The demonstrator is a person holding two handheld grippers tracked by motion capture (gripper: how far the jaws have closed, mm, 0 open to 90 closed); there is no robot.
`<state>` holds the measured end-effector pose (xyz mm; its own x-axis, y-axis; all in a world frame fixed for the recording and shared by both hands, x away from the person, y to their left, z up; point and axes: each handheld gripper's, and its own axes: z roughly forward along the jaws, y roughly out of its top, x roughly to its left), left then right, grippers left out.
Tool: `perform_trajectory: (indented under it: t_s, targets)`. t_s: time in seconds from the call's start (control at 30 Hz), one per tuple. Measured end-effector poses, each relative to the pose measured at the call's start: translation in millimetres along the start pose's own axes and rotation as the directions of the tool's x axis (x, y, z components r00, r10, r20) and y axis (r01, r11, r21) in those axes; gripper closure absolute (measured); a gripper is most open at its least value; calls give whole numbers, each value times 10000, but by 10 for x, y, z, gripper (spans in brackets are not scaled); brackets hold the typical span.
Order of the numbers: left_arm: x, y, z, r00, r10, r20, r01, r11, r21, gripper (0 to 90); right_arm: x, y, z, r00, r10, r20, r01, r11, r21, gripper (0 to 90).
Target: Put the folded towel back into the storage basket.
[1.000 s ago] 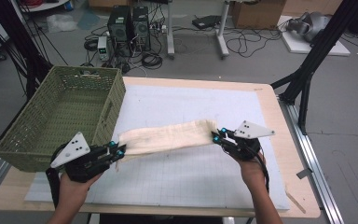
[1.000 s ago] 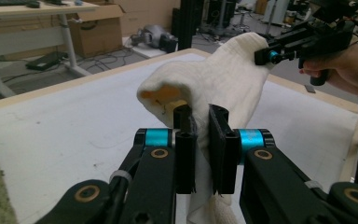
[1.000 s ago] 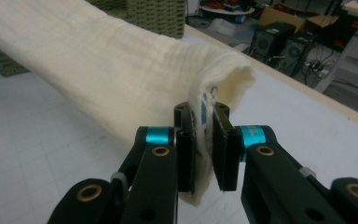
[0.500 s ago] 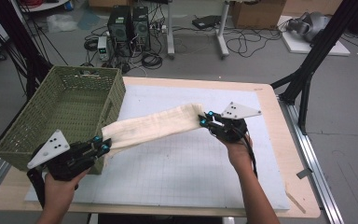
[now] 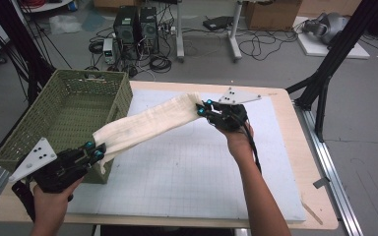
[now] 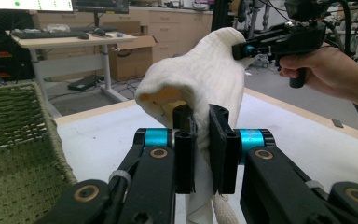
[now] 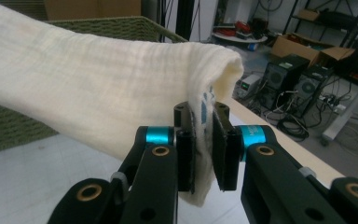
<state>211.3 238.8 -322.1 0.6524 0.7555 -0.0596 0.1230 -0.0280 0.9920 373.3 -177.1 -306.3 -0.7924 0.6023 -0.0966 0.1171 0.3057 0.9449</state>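
Note:
A folded cream cloth [image 5: 147, 122] hangs stretched in the air between my two grippers, slanting from the table's middle back down to the front left. My left gripper [image 5: 96, 150] is shut on its near end, beside the front corner of the green wicker basket [image 5: 24, 132]. My right gripper [image 5: 200, 108] is shut on the far end, raised above the white mat [image 5: 202, 172]. In the left gripper view the cloth [image 6: 200, 84] rises from the jaws toward the right gripper [image 6: 242, 49]. In the right gripper view the cloth [image 7: 88, 93] is pinched between the jaws, with the basket [image 7: 121, 25] behind it.
The basket is empty and takes up the table's left side. The wooden table edge [image 5: 320, 162] runs along the right of the mat. Black frame legs [image 5: 325, 73], computer towers [image 5: 138, 24] and cables stand on the floor behind the table.
Both grippers have carried the cloth up and leftward toward the basket. The left gripper moved to the basket's front corner; the right gripper rose and shifted back over the mat.

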Motion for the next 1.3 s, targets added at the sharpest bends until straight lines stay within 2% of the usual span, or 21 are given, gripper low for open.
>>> perform_trajectory:
  t_s: [0.3, 0.67, 0.97, 1.3]
  targets:
    - [53, 23, -176, 9990, -75, -451, 64, 9997, -254, 813, 31, 248, 268, 9991, -333, -279, 330, 9994, -90, 816]
    - [98, 35, -318, 9965, -118, -826, 81, 9989, -457, 815, 74, 564, 624, 9980, -446, -443, 438, 9989, -181, 818]
    - [161, 37, -404, 9935, -254, -1106, 187, 9980, -610, 816, 120, 713, 903, 9970, -556, -530, 550, 9984, -119, 819]
    - [259, 8, -459, 9873, -426, -1533, 324, 9971, -684, 818, 159, 864, 1190, 9959, -693, -575, 696, 9976, 17, 820]
